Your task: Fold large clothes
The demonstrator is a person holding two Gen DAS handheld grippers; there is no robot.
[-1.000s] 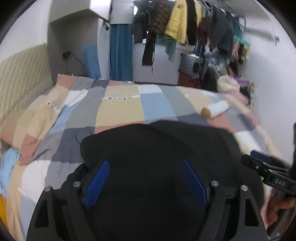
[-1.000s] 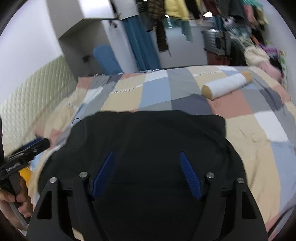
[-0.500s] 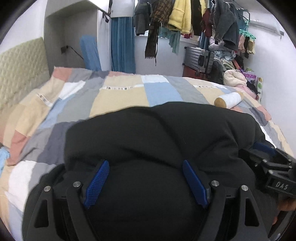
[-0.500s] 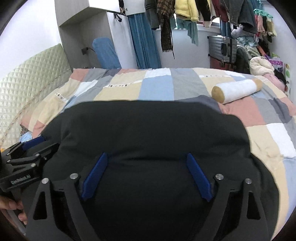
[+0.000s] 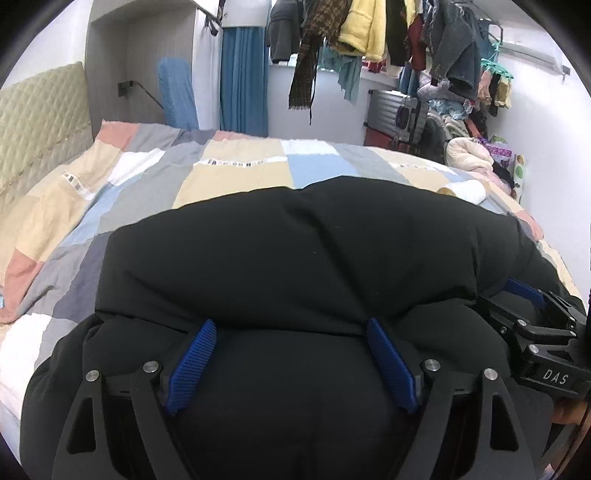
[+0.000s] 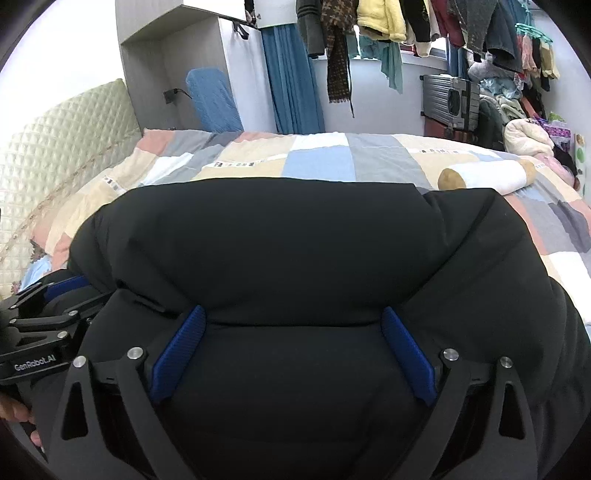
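A large black padded garment [image 5: 314, 258] lies doubled over on the patchwork quilt [image 5: 236, 177] and fills the lower half of both views. My left gripper [image 5: 291, 325] is low over it. Its blue pads stand wide apart and the garment's thick folded edge runs between the tips; the gripper is open. My right gripper [image 6: 292, 312] sits beside it on the same garment [image 6: 288, 240]. Its jaws are opening, with the padded bulk between them and no pad pressing. The right gripper's fingers [image 5: 524, 291] show at the right of the left wrist view. The left gripper's fingers [image 6: 66, 284] show at the left of the right wrist view.
The bed's quilt [image 6: 388, 158] stretches beyond the garment, with a white bolster roll [image 6: 484, 177] at its far right. A quilted headboard [image 5: 37, 122] stands at the left. Hanging clothes [image 5: 369, 29], a suitcase [image 5: 399, 114] and piled laundry crowd the far wall.
Both grippers have sunk toward the bed, so the garment fills more of both views and its folded edge now lies at the fingertips. The right jaws have spread wider.
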